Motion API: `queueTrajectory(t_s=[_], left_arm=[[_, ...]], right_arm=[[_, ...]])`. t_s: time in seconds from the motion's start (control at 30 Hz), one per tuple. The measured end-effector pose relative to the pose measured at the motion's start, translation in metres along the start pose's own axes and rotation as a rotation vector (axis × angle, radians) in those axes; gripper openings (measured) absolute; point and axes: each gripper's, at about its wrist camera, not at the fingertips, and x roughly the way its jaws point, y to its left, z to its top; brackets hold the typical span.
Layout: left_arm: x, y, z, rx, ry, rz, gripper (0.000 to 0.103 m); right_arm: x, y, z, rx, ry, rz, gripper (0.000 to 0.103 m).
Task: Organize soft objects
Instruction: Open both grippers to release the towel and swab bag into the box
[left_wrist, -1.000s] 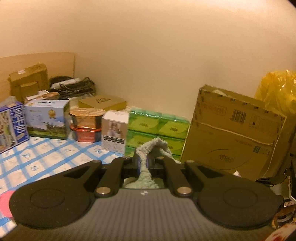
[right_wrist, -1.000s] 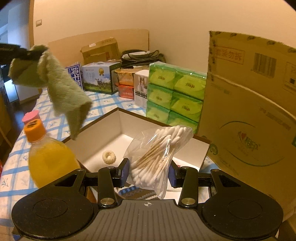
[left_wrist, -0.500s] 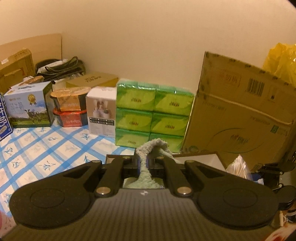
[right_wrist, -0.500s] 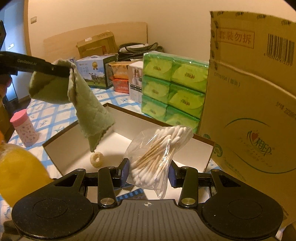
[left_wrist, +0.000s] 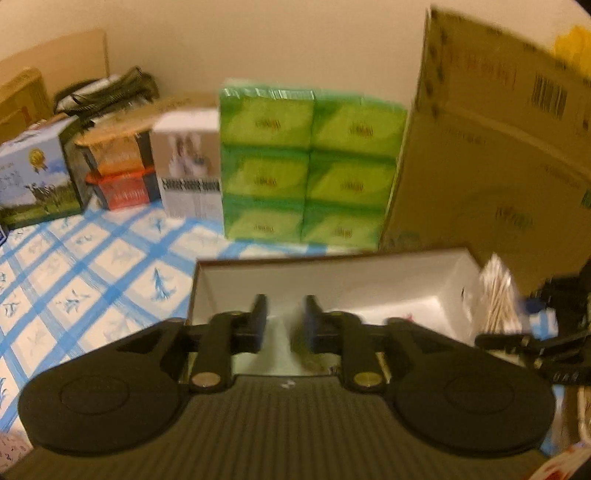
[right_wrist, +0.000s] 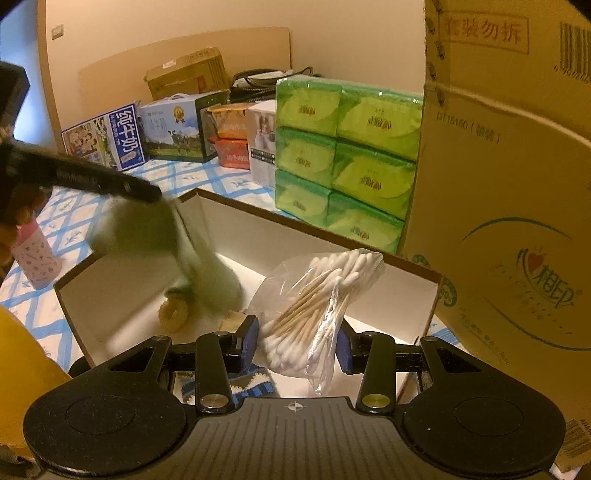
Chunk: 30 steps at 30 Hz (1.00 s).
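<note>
My left tongs (left_wrist: 282, 323) have just been opening, and the green cloth (right_wrist: 192, 251) drops below them into the white box (right_wrist: 413, 299). My right tongs (right_wrist: 295, 347) pinch the cotton swab bag (right_wrist: 314, 314); I should lower it into the box's open corner before letting go.

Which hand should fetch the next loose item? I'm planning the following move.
Left. Its gripper has just opened, dropping the cloth into the box; the right gripper holds the swab bag.
</note>
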Motion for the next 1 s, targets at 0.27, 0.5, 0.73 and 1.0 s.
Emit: queueTrajectory(t_s=[0.27, 0.5, 0.73, 1.0], left_arm=[[0.017, 0.002, -0.017, 0.037, 0.062, 0.022, 0.032], [0.012, 0.006, -0.026, 0.033, 0.075, 0.024, 0.037], [-0.011, 0.007, -0.036, 0.037, 0.068, 0.03, 0.04], [-0.07, 0.01, -0.053, 0.014, 0.026, 0.079, 0.04]], right_arm=[[0.021, 0.0, -0.001, -0.012, 0.049, -0.007, 0.043], [0.025, 0.003, 0.002, 0.006, -0.025, -0.044, 0.063], [0.004, -0.002, -0.002, 0.088, -0.035, -0.06, 0.064], [-0.053, 0.005, -0.023, 0.19, -0.072, -0.082, 0.065]])
